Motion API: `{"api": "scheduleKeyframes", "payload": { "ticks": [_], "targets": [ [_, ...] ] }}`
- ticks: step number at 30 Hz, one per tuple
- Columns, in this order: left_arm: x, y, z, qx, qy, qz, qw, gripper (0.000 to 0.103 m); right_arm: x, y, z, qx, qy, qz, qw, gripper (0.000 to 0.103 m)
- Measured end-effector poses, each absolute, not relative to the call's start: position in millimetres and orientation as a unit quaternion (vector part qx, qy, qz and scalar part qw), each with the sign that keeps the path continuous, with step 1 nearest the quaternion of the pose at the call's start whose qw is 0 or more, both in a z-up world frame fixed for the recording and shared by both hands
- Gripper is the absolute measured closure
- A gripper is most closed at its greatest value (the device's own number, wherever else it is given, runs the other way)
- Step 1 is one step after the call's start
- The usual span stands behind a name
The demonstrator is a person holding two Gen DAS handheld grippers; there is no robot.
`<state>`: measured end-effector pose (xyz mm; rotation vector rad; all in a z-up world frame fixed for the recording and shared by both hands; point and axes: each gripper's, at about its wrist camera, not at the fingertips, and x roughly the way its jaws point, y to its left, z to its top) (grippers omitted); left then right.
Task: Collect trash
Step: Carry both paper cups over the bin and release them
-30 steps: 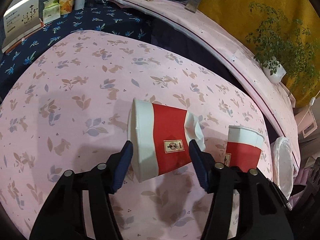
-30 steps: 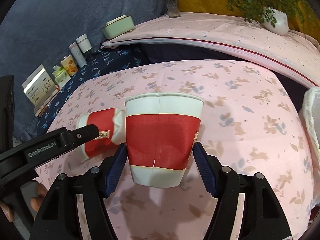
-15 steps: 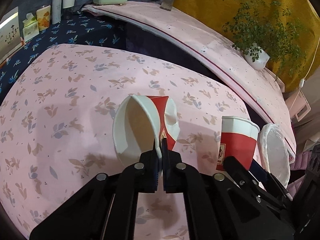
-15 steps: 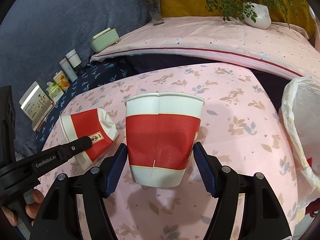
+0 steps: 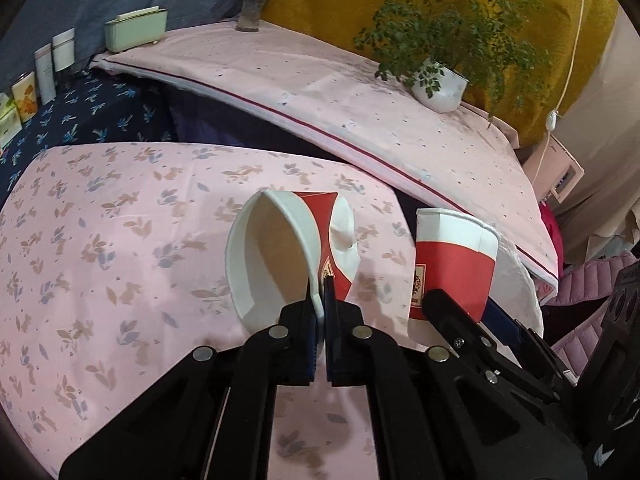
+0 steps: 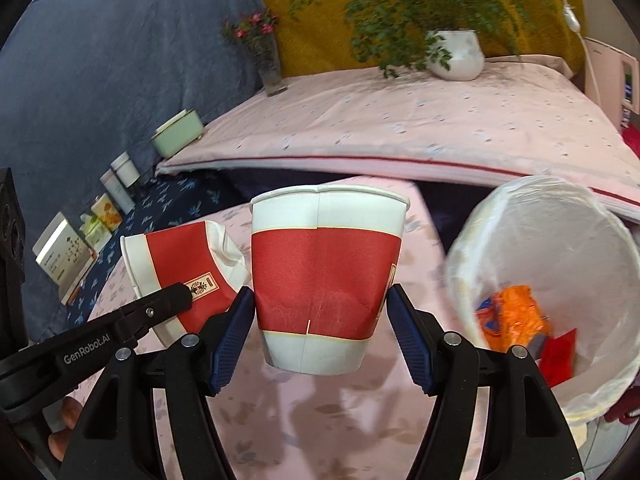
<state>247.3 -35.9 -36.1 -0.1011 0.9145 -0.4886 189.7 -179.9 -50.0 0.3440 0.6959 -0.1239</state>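
Left wrist view: a crushed paper cup (image 5: 288, 256), red band with white rim, lies on its side in the air, its flattened wall pinched between the closed left claw (image 5: 320, 304); its oval mouth gapes left. Beside it the right claw (image 6: 320, 312) clamps a second cup (image 6: 326, 276), upright and only slightly creased, blue ribbed pads pressing both sides. Both cups hang over a tabletop (image 5: 120, 240) draped in soft pink cloth printed with leaves. Just right of the upright cup stands a round bin (image 6: 560, 248) lined with thin, crinkled white plastic, holding orange and red wrappers (image 6: 516, 316). Behind, a white pot (image 6: 456, 56) with a leafy plant sits on a pink sheet.
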Motion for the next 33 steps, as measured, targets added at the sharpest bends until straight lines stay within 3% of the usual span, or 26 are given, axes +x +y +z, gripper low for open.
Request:
{"api": "scheduleKeyframes", "payload": {
  "ticks": [14, 28, 32, 33],
  "targets": [
    [210, -155, -20, 0.011, 0.426, -0.316, 0.848, 0.101, 136, -283, -37, 0.2, 0.307, -0.139, 0.92, 0.038],
    [190, -209, -22, 0.038, 0.426, -0.357, 0.831, 0.099, 111, -334, -40, 0.22, 0.3, -0.184, 0.91, 0.038],
    [192, -212, -22, 0.035, 0.427, -0.347, 0.834, 0.074, 110, -337, -43, 0.222, 0.301, -0.187, 0.908, 0.038],
    [193, -211, -22, 0.035, 0.424, -0.344, 0.837, 0.072, 110, -338, -43, 0.223, 0.301, -0.188, 0.908, 0.037]
  ]
}}
